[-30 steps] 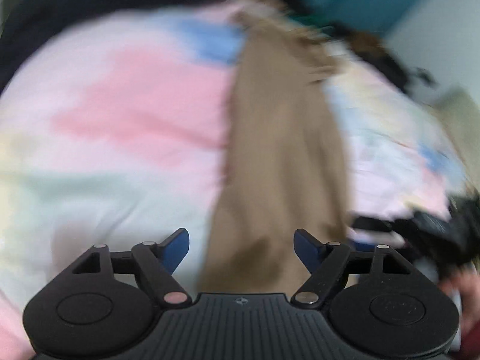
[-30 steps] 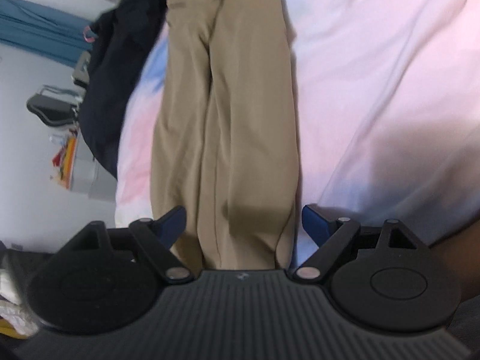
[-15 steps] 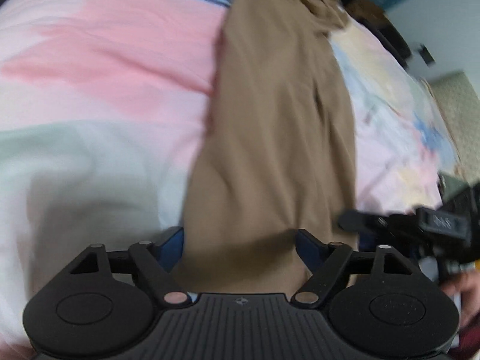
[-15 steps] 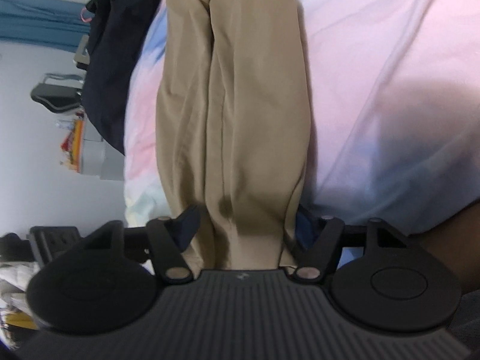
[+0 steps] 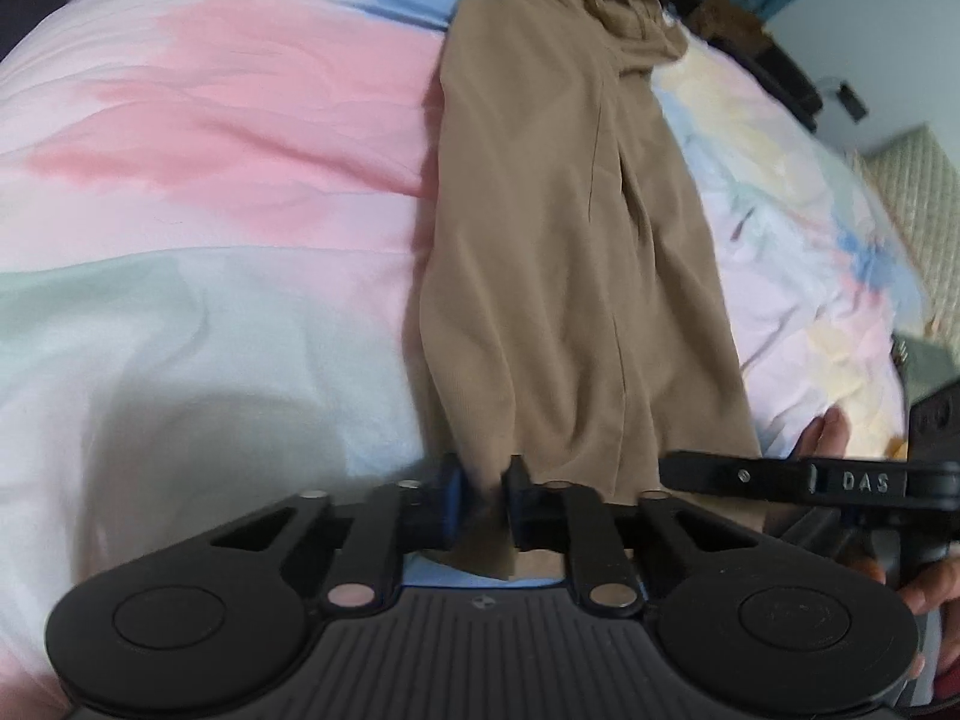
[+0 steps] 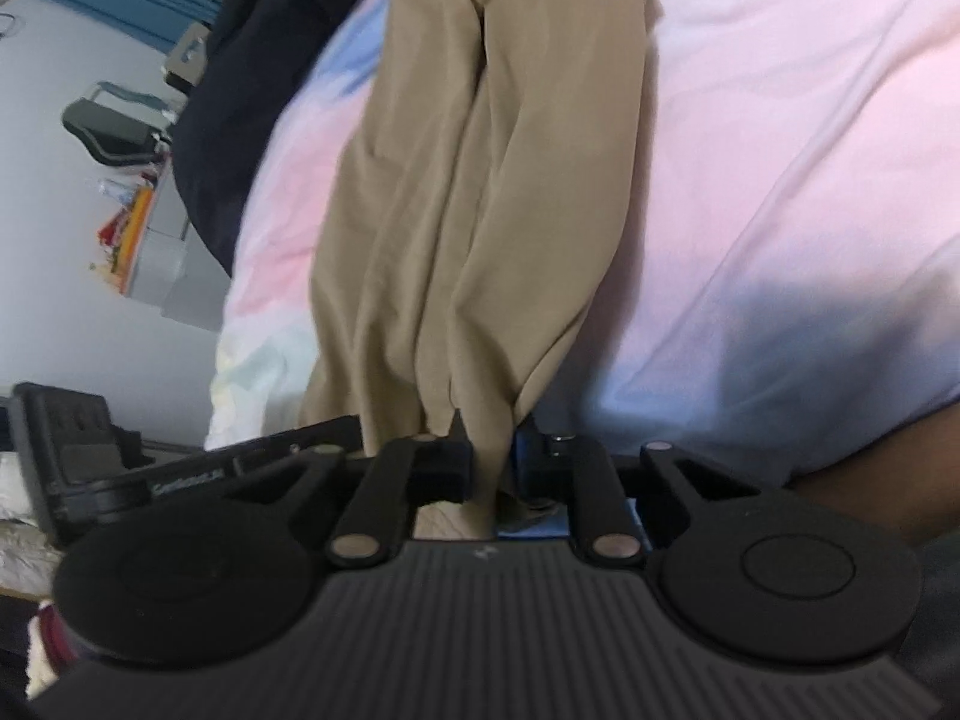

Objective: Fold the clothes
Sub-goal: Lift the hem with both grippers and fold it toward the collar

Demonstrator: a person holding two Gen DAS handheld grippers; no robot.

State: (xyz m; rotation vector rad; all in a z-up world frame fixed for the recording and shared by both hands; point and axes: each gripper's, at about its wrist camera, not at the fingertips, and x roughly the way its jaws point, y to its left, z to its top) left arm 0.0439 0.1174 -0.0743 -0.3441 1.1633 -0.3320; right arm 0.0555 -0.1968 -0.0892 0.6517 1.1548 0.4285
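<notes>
The left gripper point(image 5: 483, 501) is clamped on one near corner of the tan trousers point(image 5: 558, 252), its black fingers pinching a bunched fold of the fine-ribbed cloth. The right gripper point(image 6: 493, 471) grips the other near corner the same way. The trousers lie lengthwise, softly creased, stretching away over a smooth pastel bedsheet point(image 5: 210, 192) of pink, blue and mint patches. A dark garment point(image 6: 252, 96) drapes over the bed's far edge.

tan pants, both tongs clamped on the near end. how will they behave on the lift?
Likely floppy: the tan pants bunch into soft folds where the left tongs and right tongs pinch them. Probably light, since the fabric looks thin. The far end, crumpled on the pastel bedspread, may drag rather than lift.
</notes>
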